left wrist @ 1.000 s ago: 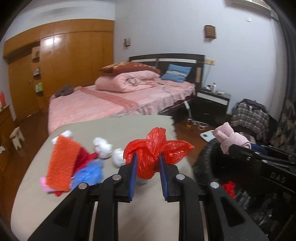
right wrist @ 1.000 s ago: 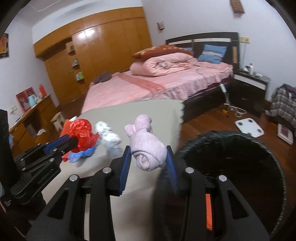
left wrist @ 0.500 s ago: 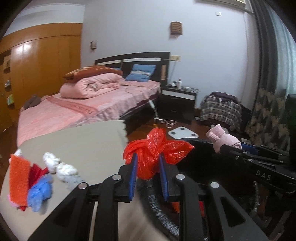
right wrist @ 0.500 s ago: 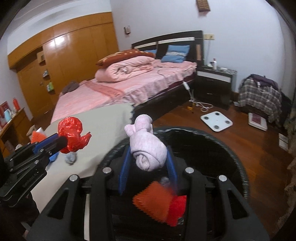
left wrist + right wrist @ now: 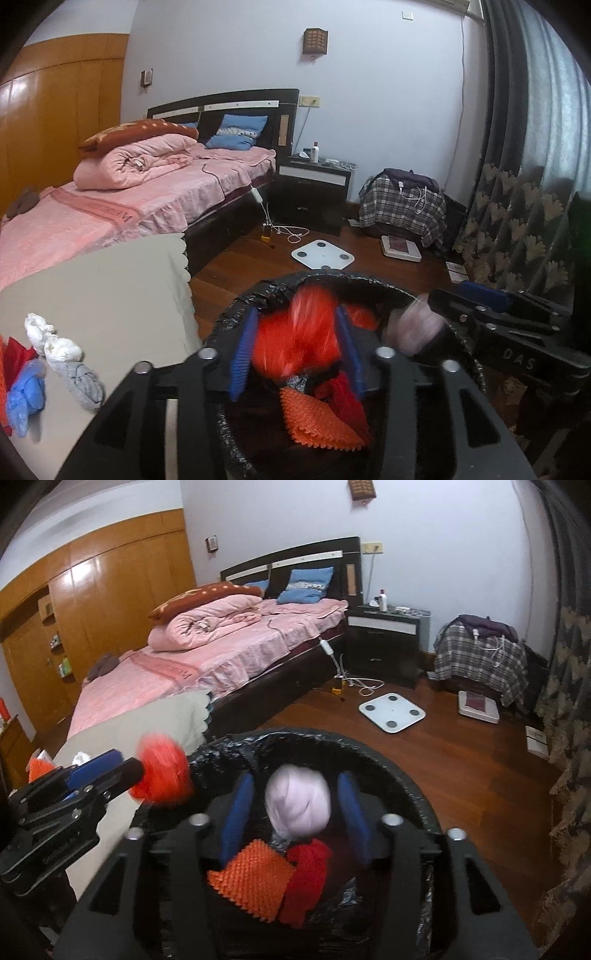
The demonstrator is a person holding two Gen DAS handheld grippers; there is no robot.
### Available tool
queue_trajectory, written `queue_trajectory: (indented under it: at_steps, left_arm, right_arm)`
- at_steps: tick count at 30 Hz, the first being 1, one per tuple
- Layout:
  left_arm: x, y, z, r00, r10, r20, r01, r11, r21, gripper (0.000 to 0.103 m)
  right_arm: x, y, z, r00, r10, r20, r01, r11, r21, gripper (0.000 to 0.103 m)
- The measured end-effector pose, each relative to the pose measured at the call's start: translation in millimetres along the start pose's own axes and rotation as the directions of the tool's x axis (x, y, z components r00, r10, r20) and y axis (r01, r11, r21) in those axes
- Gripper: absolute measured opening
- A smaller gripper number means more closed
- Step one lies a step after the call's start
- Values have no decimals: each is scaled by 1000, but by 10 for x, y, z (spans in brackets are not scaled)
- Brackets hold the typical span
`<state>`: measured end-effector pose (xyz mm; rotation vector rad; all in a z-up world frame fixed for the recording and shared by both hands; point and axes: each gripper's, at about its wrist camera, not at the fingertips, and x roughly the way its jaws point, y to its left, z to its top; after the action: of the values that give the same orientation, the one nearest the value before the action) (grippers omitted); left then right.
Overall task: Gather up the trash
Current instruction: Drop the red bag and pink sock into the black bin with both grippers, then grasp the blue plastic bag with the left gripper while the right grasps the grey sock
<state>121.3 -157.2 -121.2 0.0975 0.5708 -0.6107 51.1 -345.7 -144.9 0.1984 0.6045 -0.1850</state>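
Note:
Over the black-lined trash bin (image 5: 258,291) my left gripper (image 5: 295,318) has its jaws opening. A red plastic bag (image 5: 295,339) shows as a blur between the blue pads, dropping free. My right gripper (image 5: 295,780) is also opening above the bin (image 5: 332,738). A rolled pink sock (image 5: 297,805) hangs blurred between its pads, with a gap on each side. An orange textured cloth (image 5: 251,878) and a red cloth (image 5: 306,878) lie in the bin. The right wrist view shows the left gripper (image 5: 127,762) with the red bag (image 5: 162,771) at the bin's left rim.
The table with a beige cover (image 5: 92,295) stands left of the bin. It holds white crumpled wads (image 5: 51,343), a grey sock (image 5: 81,384) and a blue glove (image 5: 26,398). Beyond are a pink bed (image 5: 147,192), a white scale (image 5: 321,254) on the wood floor and a patterned curtain (image 5: 517,229).
Both grippers swung from the table to above the bin. Their jaws have spread, and the red bag and pink sock, gripped before, now blur loose between the pads.

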Motion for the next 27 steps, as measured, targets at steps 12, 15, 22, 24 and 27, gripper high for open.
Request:
queue_trajectory:
  at_steps: [12,15,22,24,27]
  left_arm:
    - [-451,740,-190,974,224,25,-222,973,-68,75]
    - [-598,959,-272,958,286,22,-283,955,-87,76]
    - [-900,1523,-565,902,431,-18,-429,894,-132,77]
    - [-951,1639,-629,889,457,-33,-456,878,-144,77]
    - [-1038,1856,-748,865,499,-55,-501,849,-168,77]
  right_arm:
    - [28,473,56,998,68,14,-67,997,-36,96]
    - [72,690,60,994,111,1,-111,992,-51,96]
    - [172,1328,55,974,224,-21,-225,967,-116,96]
    - [198,1485,76,967,252,-25,-253,959,-128,96]
    - [279,1777,87,956,292,-36,-294,942,-160,96]
